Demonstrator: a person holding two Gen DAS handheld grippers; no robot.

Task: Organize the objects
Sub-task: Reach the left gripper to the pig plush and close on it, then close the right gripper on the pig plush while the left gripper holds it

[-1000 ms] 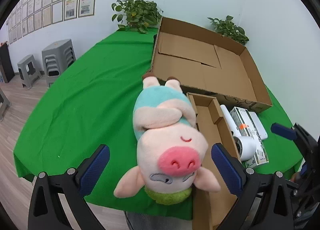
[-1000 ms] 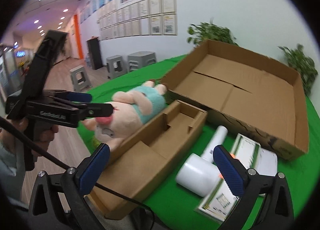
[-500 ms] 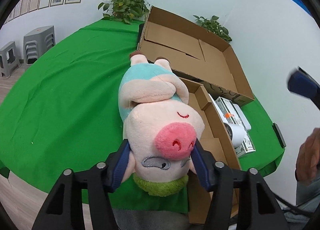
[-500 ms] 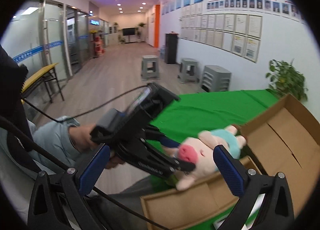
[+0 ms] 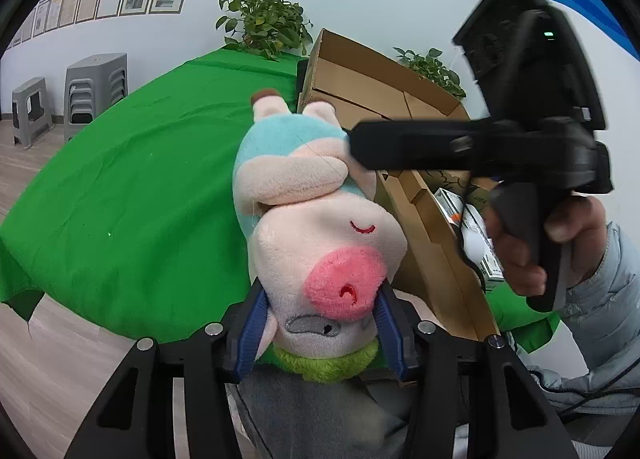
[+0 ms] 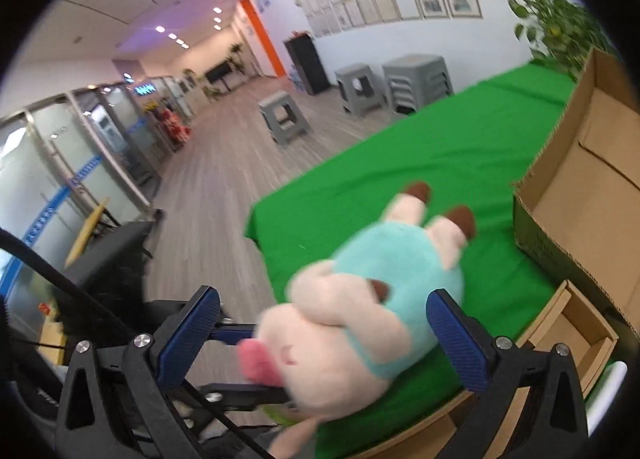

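Note:
A pink plush pig (image 5: 316, 227) in a light blue shirt lies on the green tablecloth (image 5: 132, 195), head toward the front edge. My left gripper (image 5: 318, 323) is shut on the pig's head, its blue pads pressing both cheeks. My right gripper (image 6: 324, 339) is open, its fingers straddling the pig's body (image 6: 384, 299) from the side; its black body (image 5: 520, 147) reaches over the pig in the left wrist view. A large open cardboard box (image 5: 372, 87) stands behind the pig.
A narrow open cardboard box (image 5: 436, 259) lies right of the pig, also visible in the right wrist view (image 6: 568, 323). Small white packages (image 5: 468, 219) lie beyond it. Potted plants (image 5: 264, 27) stand at the table's back. Grey stools (image 6: 412, 83) stand on the floor to the left.
My left gripper closed on the pig's head and holds it. My right gripper swung over from the side and now has its open fingers around the pig's body.

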